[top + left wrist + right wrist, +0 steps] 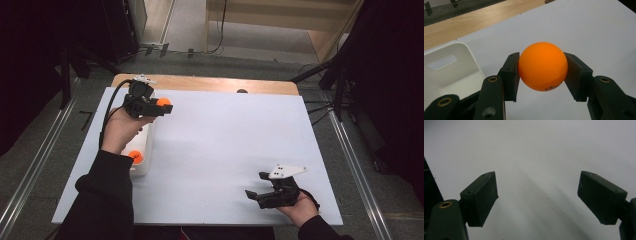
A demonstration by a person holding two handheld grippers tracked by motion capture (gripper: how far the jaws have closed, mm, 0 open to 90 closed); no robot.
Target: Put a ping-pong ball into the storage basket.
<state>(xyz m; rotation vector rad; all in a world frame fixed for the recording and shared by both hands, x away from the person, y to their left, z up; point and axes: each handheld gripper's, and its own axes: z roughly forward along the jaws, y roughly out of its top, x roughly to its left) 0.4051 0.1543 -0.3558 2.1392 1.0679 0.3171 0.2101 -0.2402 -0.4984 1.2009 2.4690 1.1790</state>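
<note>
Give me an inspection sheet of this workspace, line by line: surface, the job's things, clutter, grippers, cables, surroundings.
Surface: white sheet over a wooden table, bare in the middle.
Job's things: orange ball clamped between the left gripper's pads; a second orange ball lies in the white bin at the sheet's left edge.
Clutter: one small dark thing at the table's far edge, too small to identify.
Grippers: left gripper shut on the ball, held above the bin's far end; right gripper open, nothing between its jaws, low over the sheet's near right.
Cables: black cable trails from the left gripper.
Surroundings: grey floor, dark stands at both sides.
</note>
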